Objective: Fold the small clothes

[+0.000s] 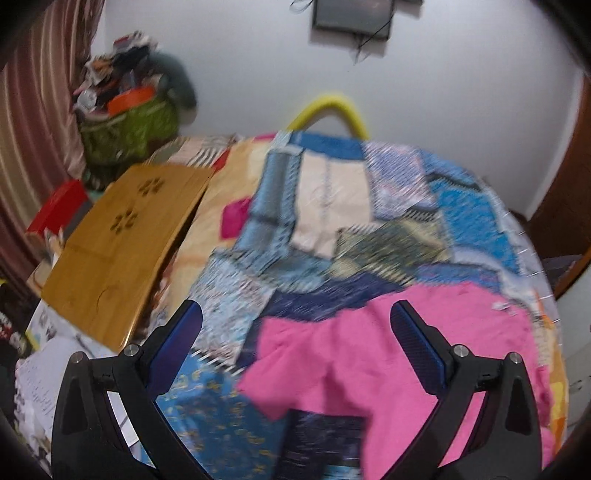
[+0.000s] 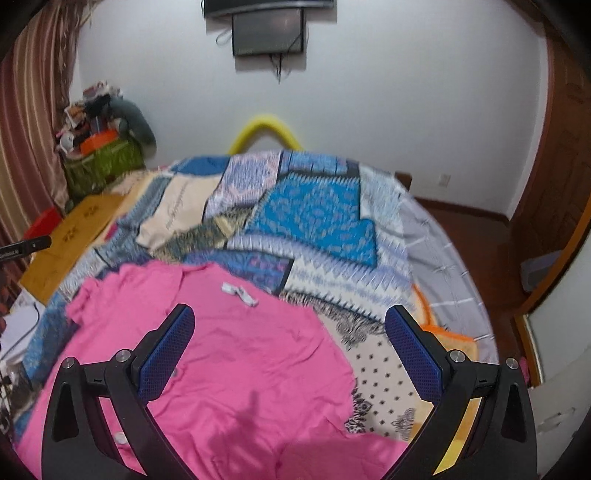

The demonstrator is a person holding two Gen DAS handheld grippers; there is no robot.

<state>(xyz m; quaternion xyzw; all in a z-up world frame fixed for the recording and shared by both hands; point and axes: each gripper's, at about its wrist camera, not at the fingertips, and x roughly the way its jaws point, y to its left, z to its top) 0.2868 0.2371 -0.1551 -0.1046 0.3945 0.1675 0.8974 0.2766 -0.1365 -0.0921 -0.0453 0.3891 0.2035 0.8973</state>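
pink shirt (image 2: pixel 236 354) spread flat on a patchwork quilt (image 2: pixel 314 218) covering a bed, with a white label (image 2: pixel 239 291) lying on the shirt near its far edge and a white button (image 2: pixel 120 438) close to the near left corner. right gripper (image 2: pixel 290 332) hangs above the shirt with its two blue-padded fingers (image 2: pixel 168 354) wide apart and nothing between them; its shadow falls on the cloth below. left gripper (image 1: pixel 295 328) likewise has its fingers (image 1: pixel 177 343) spread apart and empty, over the left edge of the shirt (image 1: pixel 369 354), where the fabric lies rumpled against the dark blue patches of the quilt (image 1: pixel 332 221); this view is blurred and fine detail cannot be read. left of the quilt a brown wooden board (image 1: pixel 122 243) rests on the bed, with a red box (image 1: pixel 55 210) beyond it and white papers (image 1: pixel 40 384) at its near end. a green basket (image 1: pixel 129 129) heaped with assorted items stands in the far left corner beside a striped curtain (image 1: pixel 33 129). a yellow curved tube (image 2: pixel 264 129) rises behind the far edge of the bed against the white wall, and a dark screen (image 2: pixel 267 31) hangs on the wall above it. an orange-edged cloth (image 2: pixel 439 328) shows under the quilt's right edge, and brown floor (image 2: pixel 472 236) and a wooden door frame (image 2: pixel 561 155) lie to the right.
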